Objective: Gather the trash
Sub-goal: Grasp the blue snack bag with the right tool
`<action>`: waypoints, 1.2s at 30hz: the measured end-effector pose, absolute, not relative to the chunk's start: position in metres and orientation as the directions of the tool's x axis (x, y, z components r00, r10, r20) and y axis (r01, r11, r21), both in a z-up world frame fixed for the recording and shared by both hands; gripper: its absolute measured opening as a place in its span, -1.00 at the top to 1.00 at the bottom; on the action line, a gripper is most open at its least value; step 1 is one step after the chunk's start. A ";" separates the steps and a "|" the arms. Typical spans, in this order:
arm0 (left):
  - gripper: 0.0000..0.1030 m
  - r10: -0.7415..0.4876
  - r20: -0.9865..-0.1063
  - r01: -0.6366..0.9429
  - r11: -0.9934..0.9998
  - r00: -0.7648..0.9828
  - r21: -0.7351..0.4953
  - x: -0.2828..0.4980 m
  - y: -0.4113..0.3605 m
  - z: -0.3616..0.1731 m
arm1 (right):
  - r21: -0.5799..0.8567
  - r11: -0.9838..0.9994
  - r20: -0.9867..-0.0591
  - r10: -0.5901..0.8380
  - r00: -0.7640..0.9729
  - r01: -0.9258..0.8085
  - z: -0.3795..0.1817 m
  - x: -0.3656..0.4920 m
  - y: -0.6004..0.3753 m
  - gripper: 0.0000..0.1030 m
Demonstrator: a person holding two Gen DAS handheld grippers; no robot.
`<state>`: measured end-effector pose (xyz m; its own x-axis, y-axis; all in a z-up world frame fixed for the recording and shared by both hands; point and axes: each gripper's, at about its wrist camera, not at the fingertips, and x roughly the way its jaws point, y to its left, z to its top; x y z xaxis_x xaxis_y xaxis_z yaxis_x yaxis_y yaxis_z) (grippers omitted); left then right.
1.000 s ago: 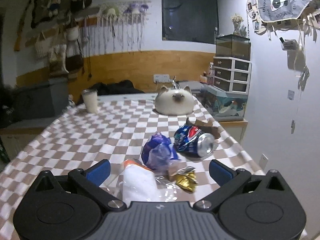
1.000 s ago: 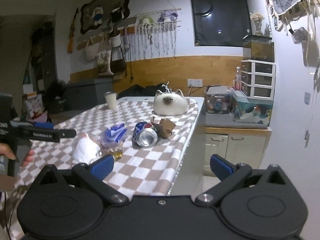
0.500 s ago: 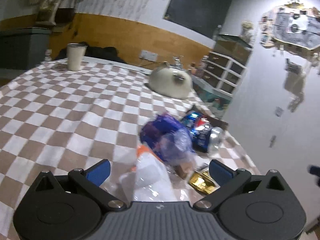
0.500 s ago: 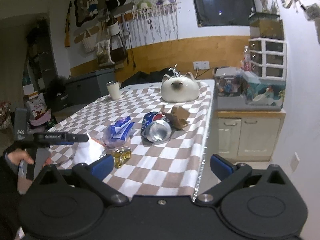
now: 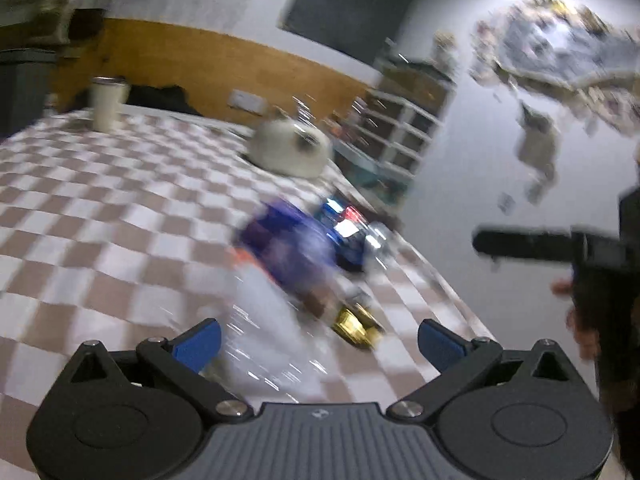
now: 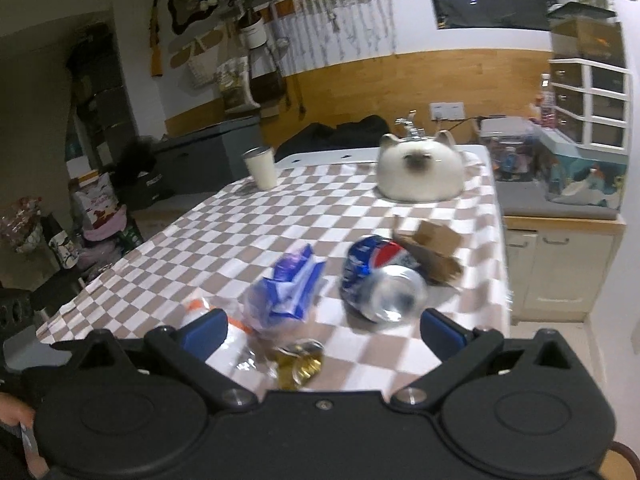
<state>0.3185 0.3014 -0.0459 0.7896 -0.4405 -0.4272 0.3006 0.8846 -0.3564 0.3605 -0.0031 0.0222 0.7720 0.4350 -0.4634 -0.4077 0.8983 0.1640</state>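
- Left hand-held gripper (image 5: 319, 340): jaws spread wide, nothing between them, low over the white plastic bag (image 5: 272, 332); view motion-blurred.
- Right hand-held gripper (image 6: 322, 330): jaws apart, empty.
- Trash clustered near the checkered table (image 6: 256, 236) edge: crushed can (image 6: 380, 282), blue wrapper (image 6: 288, 292) beside it, gold foil (image 6: 302, 364) nearest, brown cardboard (image 6: 430, 248) behind the can.

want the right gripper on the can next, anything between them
Nothing visible stands between them. The right gripper is open, and the crushed can lies just ahead, inside the line of its right finger. The blue wrapper sits to the can's left and the gold foil nearer, both off the path.
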 end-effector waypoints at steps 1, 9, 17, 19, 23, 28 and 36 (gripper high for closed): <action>-1.00 -0.424 -0.414 0.275 0.887 0.806 -0.372 0.321 0.308 -0.045 | 0.161 0.895 -0.467 0.439 0.767 -0.415 0.022 0.366 0.003 -1.00; -1.00 -0.406 -0.300 0.216 0.834 0.863 -0.508 0.358 0.346 -0.050 | 0.199 0.862 -0.516 0.496 0.698 -0.466 0.021 0.413 0.048 -0.75; -0.98 -0.553 -0.409 0.335 0.804 0.726 -0.492 0.363 0.330 -0.054 | 0.262 0.877 -0.571 0.478 0.668 -0.403 0.003 0.450 0.070 -0.64; -0.98 -0.569 -0.439 0.345 0.800 0.695 -0.490 0.354 0.324 -0.057 | 0.282 0.888 -0.598 0.458 0.658 -0.363 -0.008 0.460 0.072 -0.62; -0.97 -0.598 -0.454 0.394 0.791 0.661 -0.468 0.332 0.309 -0.061 | 0.297 0.898 -0.628 0.440 0.642 -0.326 -0.020 0.475 0.077 -0.61; -0.74 -0.622 -0.468 0.451 0.781 0.628 -0.432 0.318 0.282 -0.061 | 0.285 0.899 -0.646 0.436 0.627 -0.332 -0.029 0.487 0.086 -0.56; -0.44 -0.644 -0.448 0.450 0.759 0.620 -0.470 0.317 0.280 -0.062 | 0.229 0.889 -0.660 0.441 0.608 -0.397 -0.031 0.487 0.103 0.17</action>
